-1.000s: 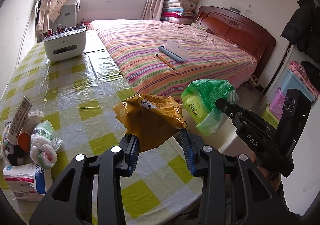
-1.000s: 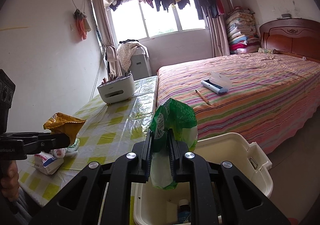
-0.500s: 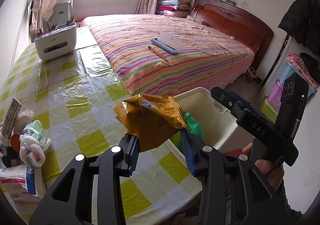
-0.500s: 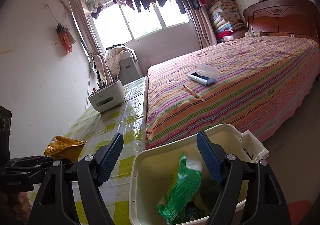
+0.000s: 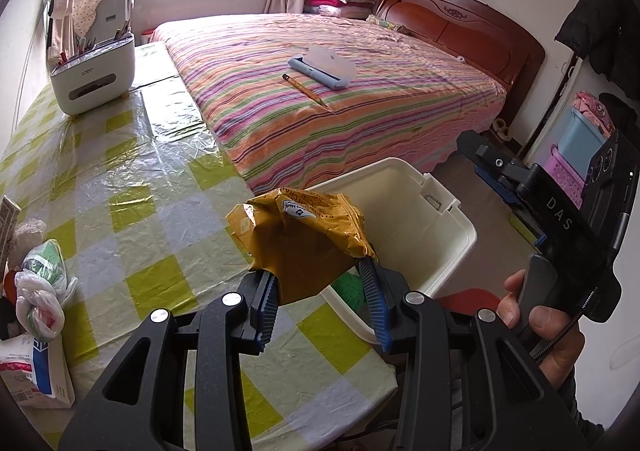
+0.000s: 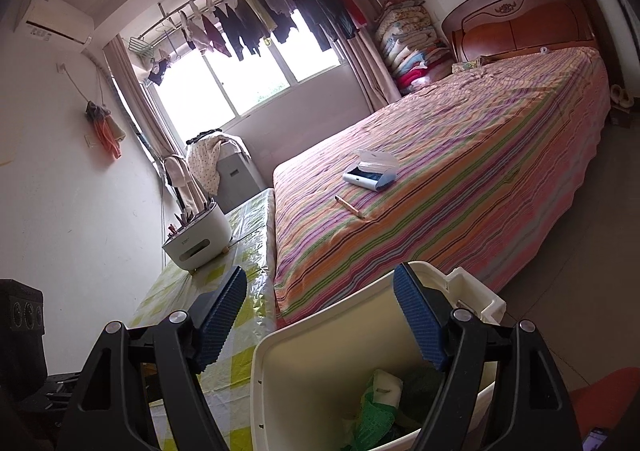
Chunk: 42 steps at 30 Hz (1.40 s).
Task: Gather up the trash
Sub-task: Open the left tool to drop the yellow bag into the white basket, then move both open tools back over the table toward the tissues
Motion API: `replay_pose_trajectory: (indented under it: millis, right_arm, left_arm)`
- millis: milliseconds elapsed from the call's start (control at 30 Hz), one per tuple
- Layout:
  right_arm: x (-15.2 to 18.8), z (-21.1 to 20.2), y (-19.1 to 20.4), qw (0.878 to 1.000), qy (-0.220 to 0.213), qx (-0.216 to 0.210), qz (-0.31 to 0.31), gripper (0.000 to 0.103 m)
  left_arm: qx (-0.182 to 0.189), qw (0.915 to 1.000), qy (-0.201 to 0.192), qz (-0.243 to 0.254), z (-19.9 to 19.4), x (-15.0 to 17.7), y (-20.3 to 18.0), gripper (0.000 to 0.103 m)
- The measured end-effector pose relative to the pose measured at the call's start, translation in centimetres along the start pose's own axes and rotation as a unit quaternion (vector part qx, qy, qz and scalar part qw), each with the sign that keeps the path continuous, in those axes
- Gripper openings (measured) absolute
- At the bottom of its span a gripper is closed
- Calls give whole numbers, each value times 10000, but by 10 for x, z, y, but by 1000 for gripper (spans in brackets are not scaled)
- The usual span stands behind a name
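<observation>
My left gripper (image 5: 320, 301) is shut on a crumpled yellow-brown wrapper (image 5: 298, 235), held over the table's corner at the near rim of the cream bin (image 5: 436, 219). The bin (image 6: 320, 363) stands on the floor between table and bed. Inside it lies the green plastic bag (image 6: 374, 417) among other trash. My right gripper (image 6: 320, 319) is open and empty, tilted above the bin. In the left wrist view it appears as a black body (image 5: 560, 219) in a person's hand (image 5: 540, 327), to the right of the bin.
The yellow-checked table (image 5: 132, 187) carries a white pen holder (image 5: 94, 71), plastic bags (image 5: 40, 283) and a paper packet (image 5: 36, 371) at its left edge. The striped bed (image 5: 328, 91) holds an open pencil case (image 5: 324, 67) and a pencil (image 5: 304, 90).
My right gripper opened and let the green bag fall into the bin, then rolled and tilted. My left gripper carried the yellow wrapper toward the bin's rim.
</observation>
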State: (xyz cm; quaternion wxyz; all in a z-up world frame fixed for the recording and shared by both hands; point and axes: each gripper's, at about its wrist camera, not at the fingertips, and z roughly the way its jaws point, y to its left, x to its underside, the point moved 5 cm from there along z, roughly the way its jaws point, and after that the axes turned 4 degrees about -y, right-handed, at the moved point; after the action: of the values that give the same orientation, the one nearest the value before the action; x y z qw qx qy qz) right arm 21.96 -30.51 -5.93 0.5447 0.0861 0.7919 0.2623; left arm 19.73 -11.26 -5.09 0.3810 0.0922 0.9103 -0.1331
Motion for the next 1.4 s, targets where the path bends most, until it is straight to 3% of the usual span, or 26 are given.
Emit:
replay_pose_trajectory:
  millis: [300, 500, 600, 667, 767, 1067, 1400]
  right_arm:
    - [-16, -22, -18, 9972, -629, 193, 367, 74]
    - [-22, -29, -25, 9955, -786, 204, 494, 74]
    - [-24, -31, -27, 9948, -835, 154, 555, 74]
    - [-24, -32, -27, 9944, -870, 147, 574, 74]
    - [-25, -35, -29, 9939, -920, 113, 606, 74]
    - [-23, -32, -27, 9945, -833, 68, 625, 74]
    - [-19, -19, 1, 9968, -640, -124, 459, 74]
  left_arm:
    - [-2, 9993, 277, 260, 37, -12, -28, 38]
    - [-77, 9988, 388, 301, 62, -17, -42, 41]
    - [-58, 9985, 478, 258, 71, -17, -48, 51]
    - [-173, 9987, 399, 256, 72, -18, -49, 77]
    - [-276, 9990, 262, 252, 69, -19, -48, 82]
    - [-519, 9986, 77, 60, 27, -15, -7, 82]
    - [-1207, 9924, -241, -26, -64, -5, 76, 83]
